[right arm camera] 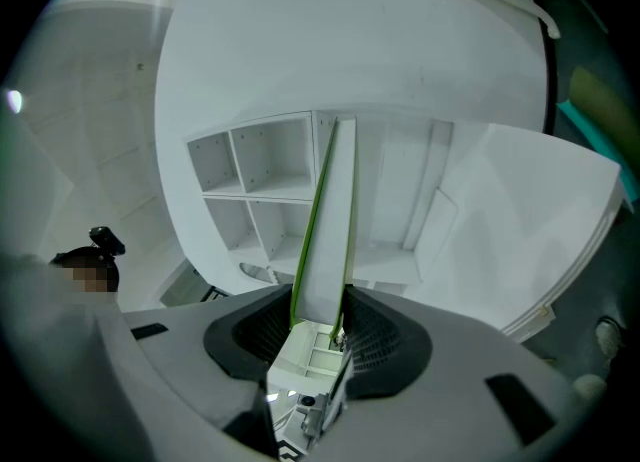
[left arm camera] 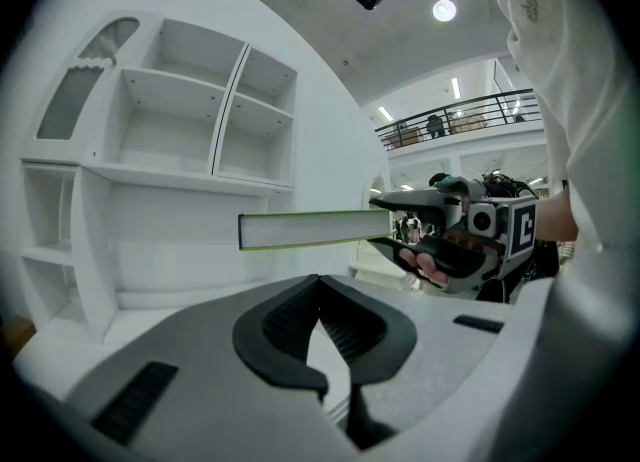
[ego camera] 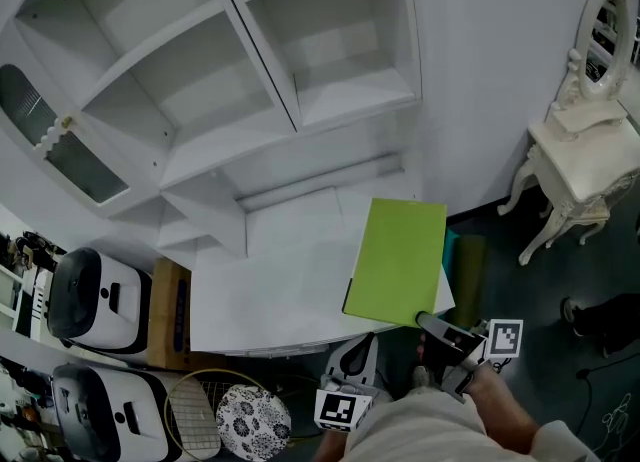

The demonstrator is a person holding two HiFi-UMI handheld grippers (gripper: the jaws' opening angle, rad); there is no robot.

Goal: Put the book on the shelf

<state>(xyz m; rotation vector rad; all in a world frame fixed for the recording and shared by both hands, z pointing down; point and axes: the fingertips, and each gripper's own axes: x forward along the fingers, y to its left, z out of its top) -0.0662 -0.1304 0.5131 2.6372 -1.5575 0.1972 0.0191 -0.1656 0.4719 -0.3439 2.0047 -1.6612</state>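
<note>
1. I see a white shelf unit [ego camera: 250, 70] with several open compartments, divided by upright panels and level boards.
2. Below it, a white desk top [ego camera: 280, 280] comes out from the unit toward me.
3. The dark floor [ego camera: 560, 350] carries a small white ornate table [ego camera: 580, 165] at the right. An oval mirror [ego camera: 603, 35] stands on this table.
4. At the left, beside the desk top, I see a wooden box [ego camera: 168, 310], two white rounded machines [ego camera: 95, 295] and a racket [ego camera: 195, 412]. How they rest, I cannot tell.

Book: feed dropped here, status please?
Right gripper shut on book, held flat above the desk. Left gripper shut, empty. Nothing between book and shelf.
</note>
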